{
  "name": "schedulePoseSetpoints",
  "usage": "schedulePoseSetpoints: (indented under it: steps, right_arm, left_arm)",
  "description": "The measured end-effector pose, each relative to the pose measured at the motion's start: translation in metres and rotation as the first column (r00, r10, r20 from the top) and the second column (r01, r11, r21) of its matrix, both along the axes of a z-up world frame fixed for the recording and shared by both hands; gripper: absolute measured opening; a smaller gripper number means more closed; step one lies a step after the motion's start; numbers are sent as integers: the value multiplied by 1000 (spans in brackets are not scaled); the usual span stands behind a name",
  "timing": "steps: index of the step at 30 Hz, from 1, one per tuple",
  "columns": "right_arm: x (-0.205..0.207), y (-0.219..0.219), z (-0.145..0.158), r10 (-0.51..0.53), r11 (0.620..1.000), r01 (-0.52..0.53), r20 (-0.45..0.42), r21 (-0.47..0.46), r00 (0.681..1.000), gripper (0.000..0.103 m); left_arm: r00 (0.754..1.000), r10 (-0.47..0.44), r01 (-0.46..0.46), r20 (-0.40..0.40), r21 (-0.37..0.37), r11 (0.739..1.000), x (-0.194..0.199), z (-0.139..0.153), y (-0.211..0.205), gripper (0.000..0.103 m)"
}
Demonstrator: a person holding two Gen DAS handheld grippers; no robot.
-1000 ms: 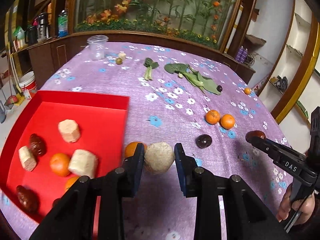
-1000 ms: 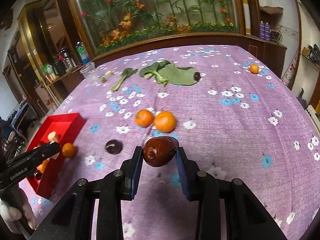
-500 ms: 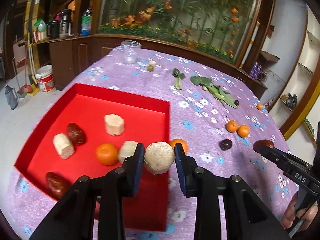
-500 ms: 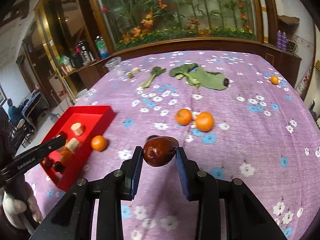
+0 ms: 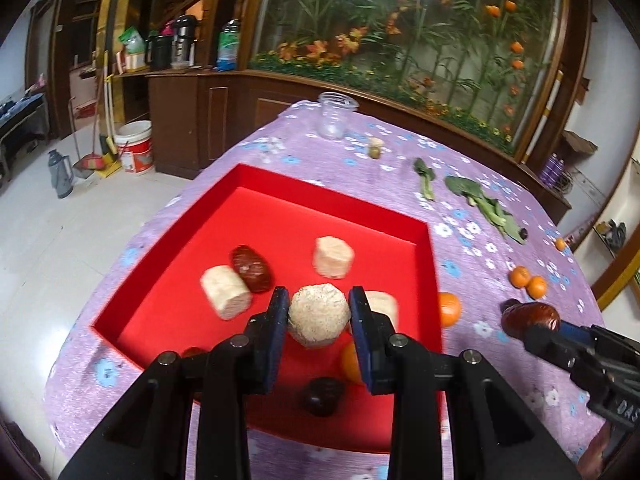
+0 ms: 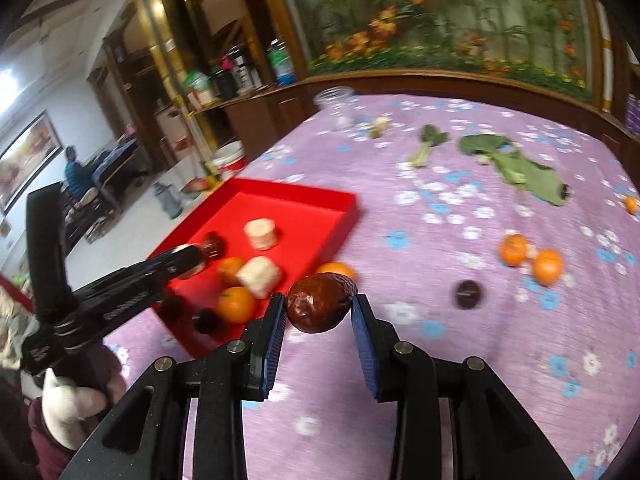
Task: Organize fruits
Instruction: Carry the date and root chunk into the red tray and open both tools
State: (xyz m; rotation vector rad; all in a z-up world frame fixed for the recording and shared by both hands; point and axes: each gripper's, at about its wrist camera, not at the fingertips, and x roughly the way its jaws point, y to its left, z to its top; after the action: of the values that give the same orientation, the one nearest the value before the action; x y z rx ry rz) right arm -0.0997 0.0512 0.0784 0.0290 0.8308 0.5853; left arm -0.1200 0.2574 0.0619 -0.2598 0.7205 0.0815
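Note:
My left gripper [image 5: 319,316] is shut on a pale beige chunk [image 5: 318,314] and hangs over the red tray [image 5: 260,184]. Inside the tray lie several beige chunks, brown dates and oranges. My right gripper [image 6: 319,312] is shut on a glossy brown date [image 6: 320,306], held over the purple cloth just right of the tray [image 6: 304,192]. That date [image 5: 530,319] and the right gripper's arm show at the right edge of the left wrist view. One orange [image 5: 450,310] sits against the tray's right wall.
Two oranges [image 6: 532,258] and a dark round fruit [image 6: 468,294] lie on the flowered tablecloth [image 6: 480,340]. Farther back are leafy greens [image 6: 516,168], a clear jar [image 6: 336,110] and a small orange [image 6: 631,204]. The table edge drops off left of the tray.
Both grippers have travelled left with their loads. The left one went from beside the tray to over it; the right one came closer to the tray's right side.

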Motion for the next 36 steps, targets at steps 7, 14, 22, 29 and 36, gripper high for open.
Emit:
schedulePoseSetpoints:
  steps: [7, 14, 22, 29, 36]
  right_arm:
    - [7, 53, -9, 104, 994, -104, -33, -15, 994, 37]
    - [20, 84, -22, 139, 989, -142, -75, -43, 988, 37]
    - [28, 102, -27, 148, 986, -153, -78, -63, 986, 37]
    - [35, 116, -29, 154, 985, -158, -71, -68, 986, 38]
    - [37, 113, -28, 151, 988, -154, -72, -31, 986, 41]
  left_arm:
    - [999, 49, -49, -4, 8, 999, 2, -6, 22, 30]
    - [997, 83, -83, -7, 19, 996, 4, -11, 35, 30]
    - [993, 121, -120, -12, 22, 992, 4, -15, 48, 30]
    - [991, 133, -133, 1, 33, 991, 2, -12, 50, 52]
    - [990, 139, -140, 20, 63, 988, -1, -3, 46, 69]
